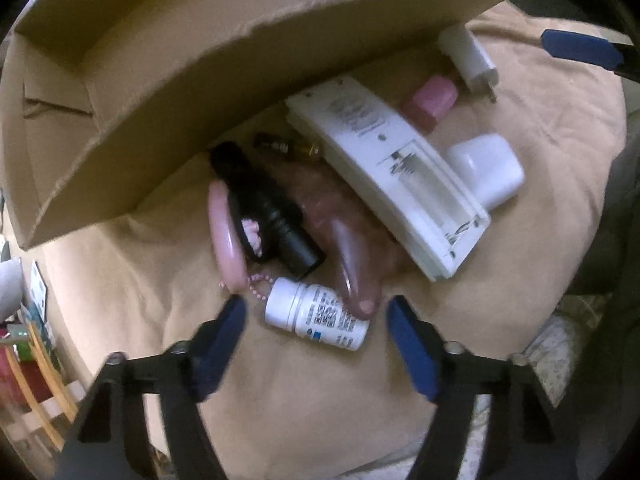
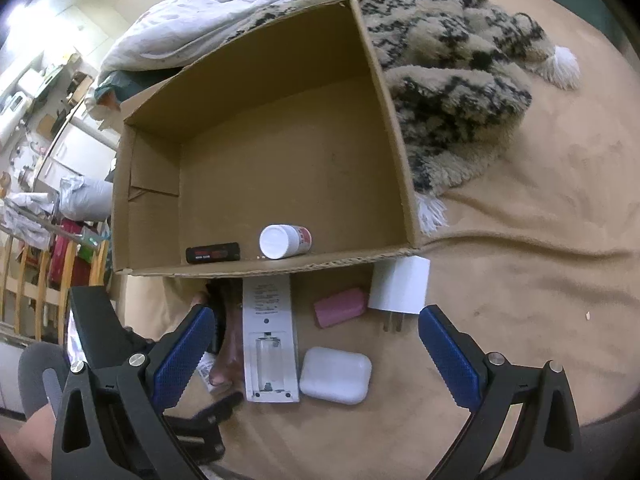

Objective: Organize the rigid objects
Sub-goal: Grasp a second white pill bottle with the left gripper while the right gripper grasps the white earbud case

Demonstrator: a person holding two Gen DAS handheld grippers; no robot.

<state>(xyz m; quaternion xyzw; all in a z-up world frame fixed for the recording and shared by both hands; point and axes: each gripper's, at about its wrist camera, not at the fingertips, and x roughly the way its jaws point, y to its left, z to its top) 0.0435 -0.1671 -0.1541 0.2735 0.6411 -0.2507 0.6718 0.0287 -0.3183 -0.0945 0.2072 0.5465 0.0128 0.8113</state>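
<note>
Hovering my left claw (image 1: 316,312) straight over a white pill bottle (image 1: 316,314), I see its blue fingers (image 1: 224,326) standing either side of the bottle with a gap on both sides, so nothing is gripped. The bottle lies on its side on a tan blanket (image 1: 280,392), just beside a pink clip (image 1: 226,240) with a bead chain. Past it lie a black cylinder (image 1: 280,220), a small brown vial (image 1: 288,148) and a white remote (image 1: 392,176) turned face down with its battery bay bare. A white earbud case (image 1: 488,168), a pink block (image 1: 430,100) and a white charger plug (image 1: 468,58) lie beyond the remote.

My right claw (image 2: 316,352) hangs wide apart and empty above the remote (image 2: 270,332) and earbud case (image 2: 336,374). A cardboard box (image 2: 384,120) stands open just behind the loose things; inside, against its near wall, rest another white bottle (image 2: 284,240) and a small black device (image 2: 212,253). A patterned fuzzy throw (image 2: 460,92) lies against the box's right side.
</note>
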